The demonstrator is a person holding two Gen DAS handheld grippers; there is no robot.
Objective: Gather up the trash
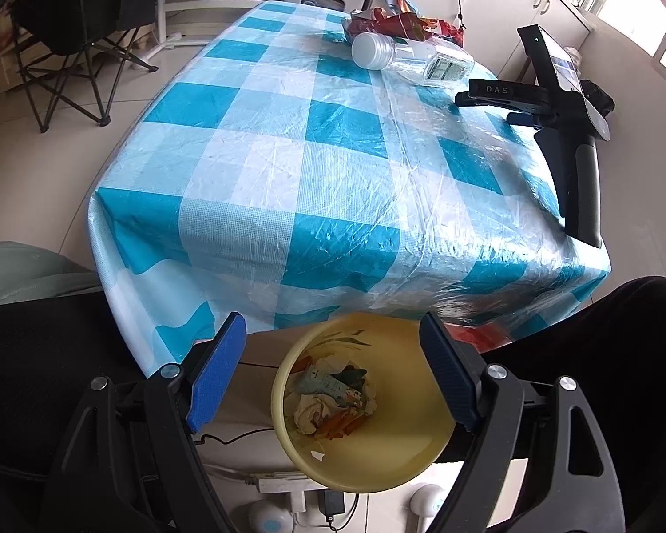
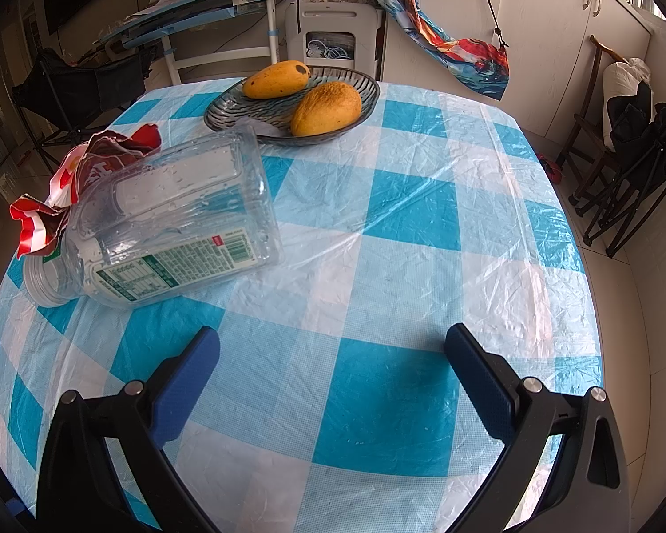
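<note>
A yellow bin (image 1: pixel 404 453) stands on the floor below the table's near edge, with crumpled paper and wrappers (image 1: pixel 333 404) in its bottom. My left gripper (image 1: pixel 333 333) hangs open right above it, nothing between its blue pads. On the blue-and-white checked tablecloth (image 2: pixel 399 266) lies a clear plastic bottle (image 2: pixel 164 222) on its side, also seen far off as the bottle (image 1: pixel 413 57). A crumpled red wrapper (image 2: pixel 89 164) sits just behind it. My right gripper (image 2: pixel 333 346) is open over bare cloth, to the right of the bottle, and it shows in the left wrist view as the black gripper (image 1: pixel 555 102).
A dark glass dish (image 2: pixel 359 102) with two mangoes (image 2: pixel 326 109) stands at the table's far side. Dark-trousered knees (image 1: pixel 599 355) flank the bin. A power strip (image 1: pixel 284 484) and cable lie on the floor. Folding chairs (image 2: pixel 635 169), a desk (image 2: pixel 208 13) and cupboards ring the table.
</note>
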